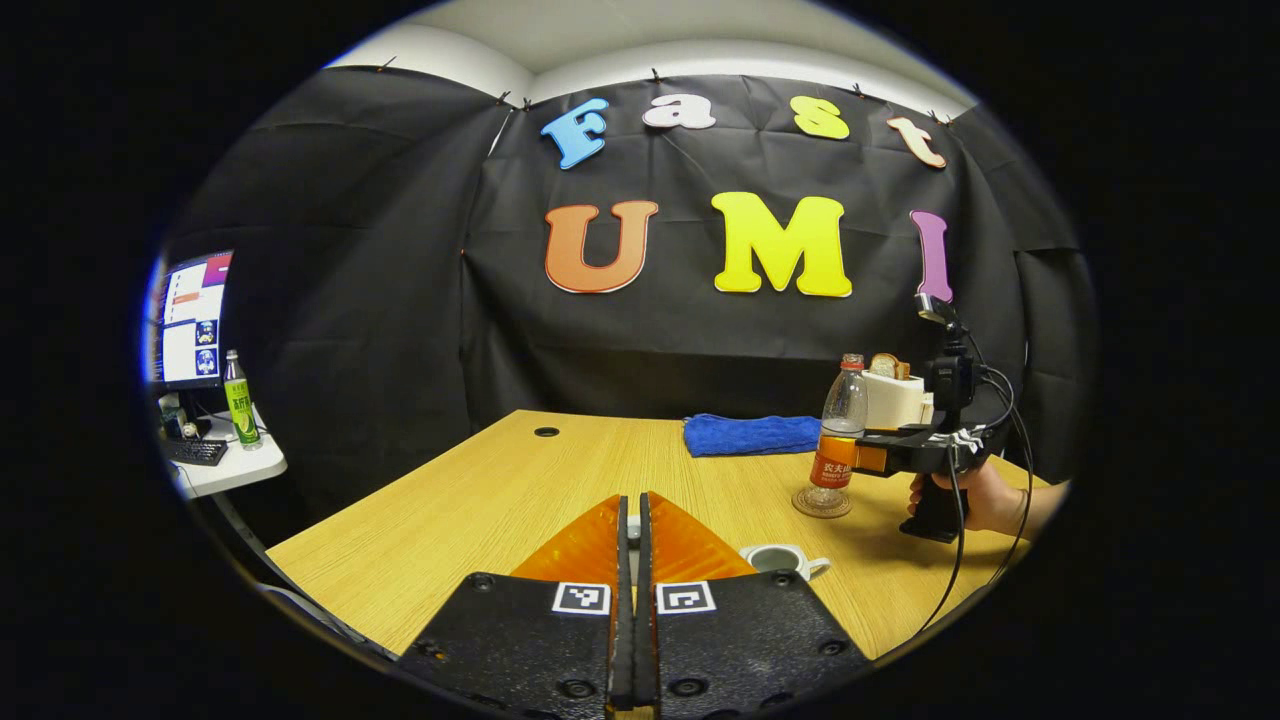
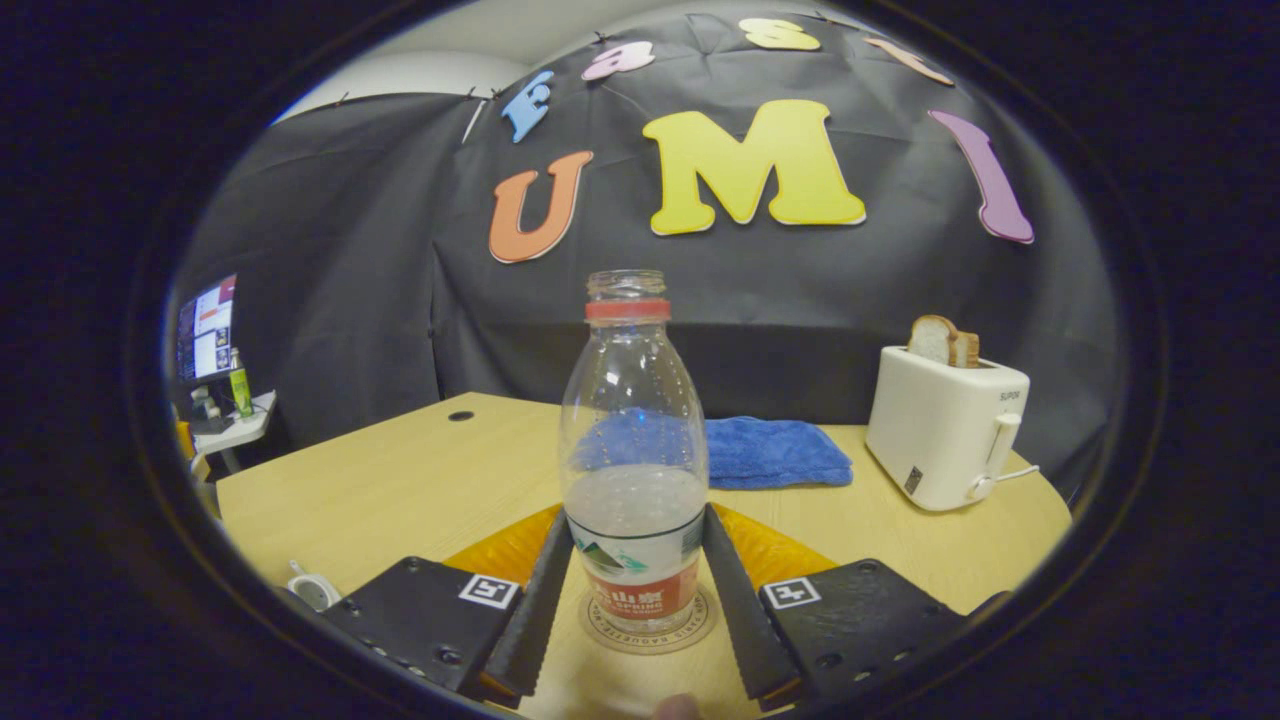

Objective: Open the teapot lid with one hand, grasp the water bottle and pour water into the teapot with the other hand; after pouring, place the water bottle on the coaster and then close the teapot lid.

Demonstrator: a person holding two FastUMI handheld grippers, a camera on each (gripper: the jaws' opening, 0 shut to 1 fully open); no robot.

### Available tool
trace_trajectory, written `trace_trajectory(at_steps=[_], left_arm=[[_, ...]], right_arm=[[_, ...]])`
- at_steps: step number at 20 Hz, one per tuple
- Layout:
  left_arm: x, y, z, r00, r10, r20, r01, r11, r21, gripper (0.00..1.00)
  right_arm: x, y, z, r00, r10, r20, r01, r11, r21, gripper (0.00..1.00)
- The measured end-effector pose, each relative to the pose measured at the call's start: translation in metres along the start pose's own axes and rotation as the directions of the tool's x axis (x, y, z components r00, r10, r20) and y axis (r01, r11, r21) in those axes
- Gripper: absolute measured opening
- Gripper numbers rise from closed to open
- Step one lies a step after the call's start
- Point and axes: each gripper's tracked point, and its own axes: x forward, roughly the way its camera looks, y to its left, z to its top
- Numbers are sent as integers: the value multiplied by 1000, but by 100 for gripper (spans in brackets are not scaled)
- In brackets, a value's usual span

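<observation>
Bottle (image 2: 634, 470) is standing upright on the coaster (image 2: 648, 628), so by the look of it the pouring part is done and the drop-off is pretty much done too. In the right gripper view the right tongs (image 2: 637, 590) sit on either side of the bottle's label, fingers right up against it or just off it, honestly can't tell if they press on it or have let go. The bottle has no cap and is roughly a third full. From the left gripper view you can see the same thing from the side: the bottle on the coaster (image 1: 822, 503) over on the far right of the surface (image 1: 480, 500), with the right tongs (image 1: 868, 457) and the hand (image 1: 985, 497) behind them level with the label. The teapot (image 1: 785, 561) sits nearer, just past the left tongs (image 1: 630, 520), and its top looks open, so I'd say the lid isn't back on yet. The left tongs are pinched nearly together, and there's something small and pale in the slit between them, probably the lid, but I can't say for sure. What's left: release the bottle, pull the right hand away, then put the lid back on the teapot.
</observation>
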Motion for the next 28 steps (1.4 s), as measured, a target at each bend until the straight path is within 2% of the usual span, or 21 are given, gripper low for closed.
trace_trajectory(at_steps=[7, 11, 14, 15, 16, 17, 19, 22, 28], left_arm=[[-1, -2, 2, 1000, -1, 8, 1, 1000, 4, 3], [-1, -6, 4, 1000, -1, 18, 1, 1000, 12, 3], [0, -12, 6, 1000, -6, 24, 5, 1000, 23, 3], [0, -14, 6, 1000, -8, 27, 8, 1000, 25, 3], [0, -16, 8, 999, -11, 33, 10, 1000, 27, 3], [0, -19, 10, 999, -15, 43, 14, 999, 28, 3], [2, -27, 16, 997, -18, 69, 16, 999, 27, 3], [15, -38, 14, 997, -22, 75, 22, 1000, 4, 3], [42, -78, -14, 997, -80, 11, 80, 993, -86, 5]], right_arm=[[-1, -4, -2, 1000, -11, -2, 11, 1000, 6, 77], [-11, 0, 9, 1000, -6, 24, 6, 1000, 0, 95], [-23, 0, 19, 998, -8, 56, 9, 1000, -13, 96], [-25, -1, 18, 999, -10, 51, 11, 1000, -12, 94], [-31, -1, 14, 999, -7, 41, 7, 1000, -5, 96], [-39, -2, 12, 999, -6, 32, 5, 1000, 5, 94], [-60, -11, 7, 999, -17, 27, 16, 1000, 20, 96], [-98, -29, 2, 997, -57, 44, 56, 998, 20, 94], [-171, -67, 9, 975, -150, 163, 154, 988, -14, 96]])
